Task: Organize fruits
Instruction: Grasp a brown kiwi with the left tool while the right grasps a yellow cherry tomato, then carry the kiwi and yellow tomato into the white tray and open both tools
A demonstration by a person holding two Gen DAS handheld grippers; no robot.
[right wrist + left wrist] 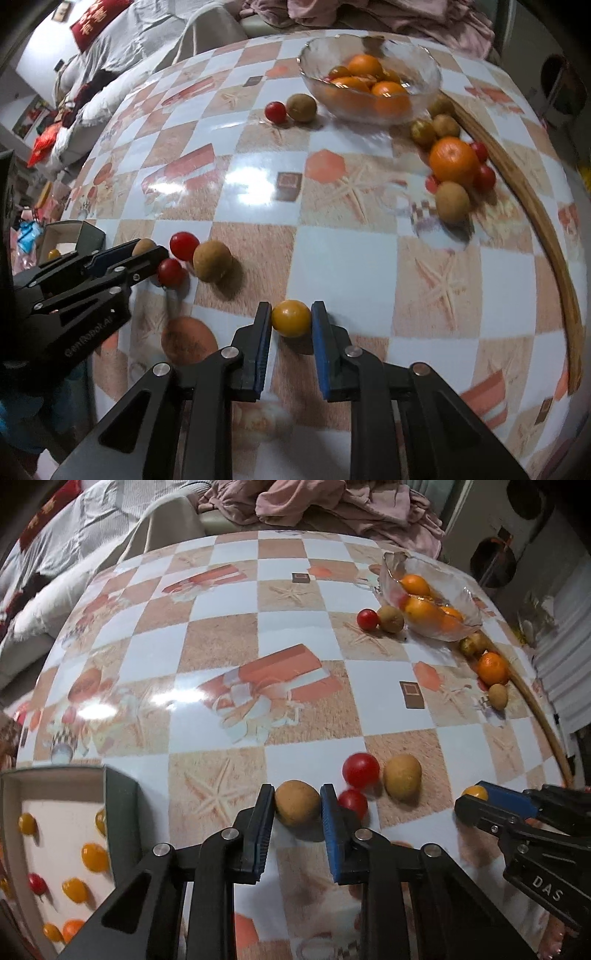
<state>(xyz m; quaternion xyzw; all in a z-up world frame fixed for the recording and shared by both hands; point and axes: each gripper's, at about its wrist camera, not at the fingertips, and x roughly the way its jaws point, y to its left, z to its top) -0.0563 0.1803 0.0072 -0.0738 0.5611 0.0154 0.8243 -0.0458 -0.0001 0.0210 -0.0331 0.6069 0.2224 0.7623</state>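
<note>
Evidently both tools grip fruit for sorting: the left tool point(297, 803) clamps a longan point(297, 802) at lower centre beside the box point(122, 797), while the right tool point(291, 319) pinches a yellow tomato point(291, 317) on the desk point(369, 258).

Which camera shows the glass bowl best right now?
Right wrist view: the glass bowl sits whole, its oranges visible from above. Left wrist view shows the bowl smaller, at an angle near the frame's edge.
</note>
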